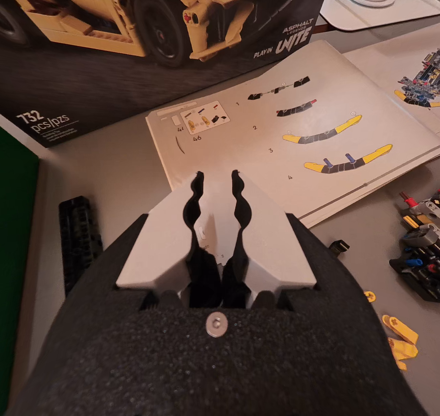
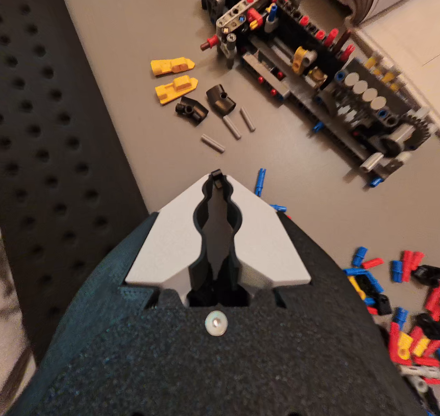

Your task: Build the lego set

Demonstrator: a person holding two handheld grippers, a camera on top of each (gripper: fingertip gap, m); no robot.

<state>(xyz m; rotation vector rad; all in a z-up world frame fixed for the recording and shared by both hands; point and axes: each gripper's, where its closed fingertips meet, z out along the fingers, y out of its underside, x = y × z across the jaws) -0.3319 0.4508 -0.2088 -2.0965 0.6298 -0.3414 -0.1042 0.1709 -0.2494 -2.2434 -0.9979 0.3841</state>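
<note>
A: Right wrist view, entry one. Right gripper (image 2: 216, 174) is pressed together on a small black piece (image 2: 216, 175), pinched only at the very tips. Landmark for this entry: the part-built chassis (image 2: 309, 71).

B: Grip quality?

A: Marginal, in my judgement. So little of the piece sits between the tips that a twist or a bump on the table (image 2: 142, 142) could flick it out.

B: What lies between the tongs and the chassis?

A: Three grey axles (image 2: 212, 143), then two black curved connectors (image 2: 192, 110), then two yellow panels (image 2: 172, 66), all on the near-left side of the chassis and close together. A blue pin (image 2: 260, 178) lies just beside the gripper, and a loose pile of red and blue pins (image 2: 409, 309) sits well off from the chassis.

B: Risk there?

A: Round axles would likely roll if nudged. A dropped black piece could be hard to find among the dark parts.

B: Left wrist view?

A: Left gripper (image 1: 217, 173) is spread, holding nothing, hovering over the near edge of the instruction booklet (image 1: 262, 142). The chassis shows only at the right edge here, and the set's box (image 1: 142, 47) stands beyond the booklet.

B: Concern?

A: With nothing bracing the receiving part, pushing the piece on one-handed may skid it across the table.
</note>
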